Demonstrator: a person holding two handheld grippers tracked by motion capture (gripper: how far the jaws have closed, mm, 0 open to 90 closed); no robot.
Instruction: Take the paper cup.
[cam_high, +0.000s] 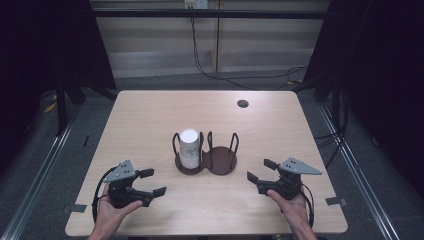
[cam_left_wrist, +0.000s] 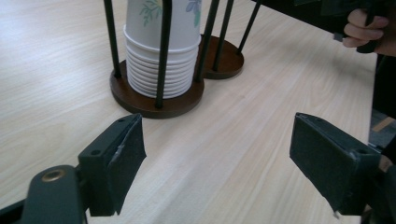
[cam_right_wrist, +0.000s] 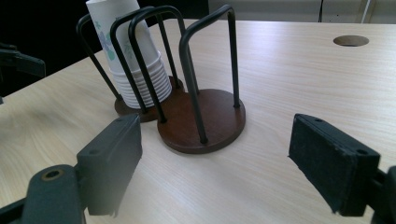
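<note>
A dark brown two-bay cup holder (cam_high: 220, 161) with black wire hoops stands at the table's middle. Its left bay holds an upside-down stack of white paper cups (cam_high: 189, 148) with a floral print (cam_left_wrist: 161, 46) (cam_right_wrist: 133, 60); its right bay (cam_right_wrist: 203, 119) is bare. My left gripper (cam_high: 152, 183) rests near the front left, held by a hand, jaws wide open with nothing between them (cam_left_wrist: 217, 163). My right gripper (cam_high: 261, 170) sits at the front right, jaws also wide open and empty (cam_right_wrist: 215, 163). Both point toward the holder from a short way off.
The light wood table (cam_high: 150, 115) has a round cable hole (cam_high: 243, 103) at the back right. Cables trail over the floor behind the table. Dark curtains flank both sides, and metal rails run along the floor.
</note>
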